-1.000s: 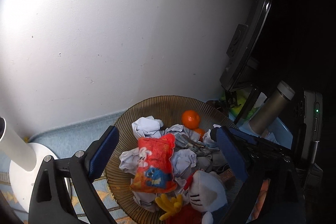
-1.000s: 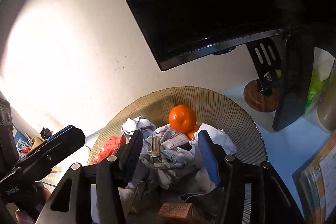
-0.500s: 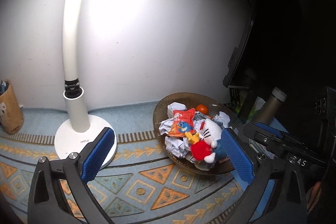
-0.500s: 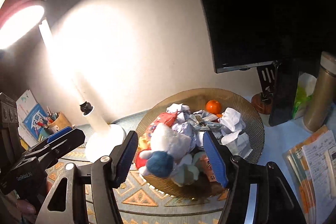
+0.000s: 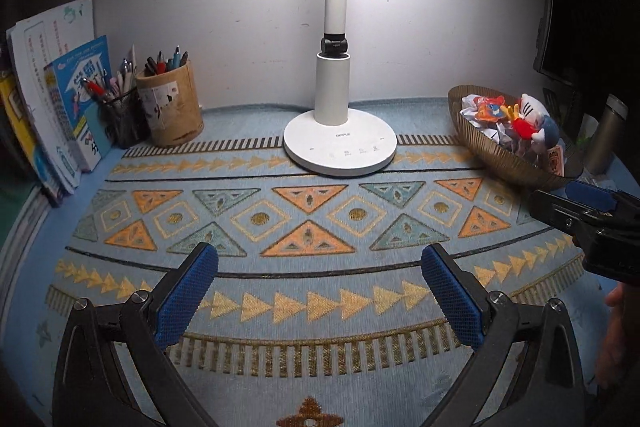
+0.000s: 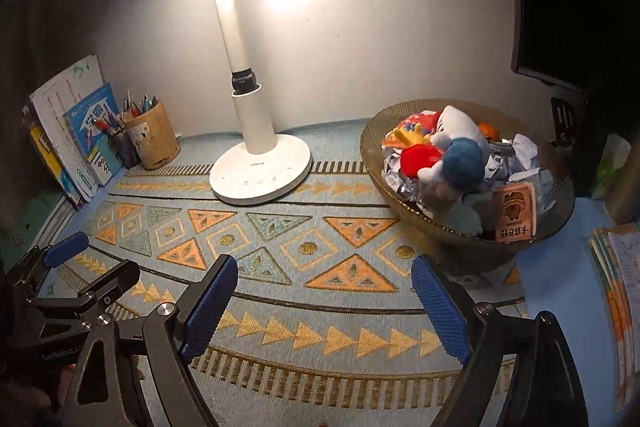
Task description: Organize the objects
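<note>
A brown ribbed bowl (image 5: 496, 163) (image 6: 452, 227) at the mat's right end holds a white, blue and red plush toy (image 6: 456, 151), crumpled paper (image 6: 524, 151), an orange (image 6: 488, 129), a red snack packet (image 5: 488, 107) and a small orange box (image 6: 514, 213). My left gripper (image 5: 318, 267) hovers open over the patterned mat (image 5: 308, 211), left of the bowl, with nothing between its fingers. My right gripper (image 6: 324, 275) hangs over the mat in front of the bowl, its jaws opening wide and empty. Each gripper shows at the edge of the other's view.
A white desk lamp (image 5: 340, 143) stands at the back centre. A pen holder (image 5: 172, 107) and upright books (image 5: 52, 99) fill the back left. A dark monitor (image 6: 560, 7) and a metal flask (image 5: 604, 135) stand behind the bowl. Notebooks (image 6: 620, 287) lie at the right.
Both grippers have drawn back from close over the bowl to the open mat, and the left one swung leftwards. The right jaws, narrow over the bowl's contents before, now stand wide.
</note>
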Demonstrator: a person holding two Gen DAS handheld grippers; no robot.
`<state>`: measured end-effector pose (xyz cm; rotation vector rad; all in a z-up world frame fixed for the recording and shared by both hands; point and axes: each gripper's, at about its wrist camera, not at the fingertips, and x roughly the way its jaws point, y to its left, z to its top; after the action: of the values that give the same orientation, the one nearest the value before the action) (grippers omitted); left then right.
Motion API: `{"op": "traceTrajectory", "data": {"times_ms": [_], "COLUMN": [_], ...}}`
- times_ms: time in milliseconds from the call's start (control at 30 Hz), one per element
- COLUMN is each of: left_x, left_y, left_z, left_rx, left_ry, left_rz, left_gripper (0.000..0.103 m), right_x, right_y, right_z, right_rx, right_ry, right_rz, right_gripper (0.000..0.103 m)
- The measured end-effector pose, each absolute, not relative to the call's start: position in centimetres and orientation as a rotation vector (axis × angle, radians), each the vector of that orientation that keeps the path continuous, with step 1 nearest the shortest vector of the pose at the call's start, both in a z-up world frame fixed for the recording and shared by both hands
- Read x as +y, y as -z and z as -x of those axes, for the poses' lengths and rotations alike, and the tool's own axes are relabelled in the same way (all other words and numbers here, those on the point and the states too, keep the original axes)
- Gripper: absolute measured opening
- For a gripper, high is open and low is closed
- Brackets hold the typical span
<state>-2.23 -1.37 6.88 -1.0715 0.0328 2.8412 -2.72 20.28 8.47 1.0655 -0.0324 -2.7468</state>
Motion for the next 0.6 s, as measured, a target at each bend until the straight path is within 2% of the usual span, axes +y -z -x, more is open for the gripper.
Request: {"op": "traceTrajectory", "data": {"times_ms": [133, 300, 600], "left_x": [-2.3, -3.1, -3.7], "left_y": [-4.7, -2.9, -1.8], "left_z": [2.1, 2.4, 3.0], "left_rx": [0.007, -0.11, -0.15], "left_ry": [-2.845, -2.822, -2.848], "left_rz": [1.109, 1.148, 1.23], "left_gripper": [0.102, 0.102, 0.102], "right_x": [19.1, 18.3, 17.4], "right_y": [-6.1, -3.9, -1.7], "right_z": [3.1, 3.7, 4.9], "right_rx": [0.0, 0.019, 0.04], "right_ry": [2.739, 2.727, 2.722], "right_rz": [-1.119, -1.157, -1.204], "right_gripper": [0.088, 0.088, 0.088]}}
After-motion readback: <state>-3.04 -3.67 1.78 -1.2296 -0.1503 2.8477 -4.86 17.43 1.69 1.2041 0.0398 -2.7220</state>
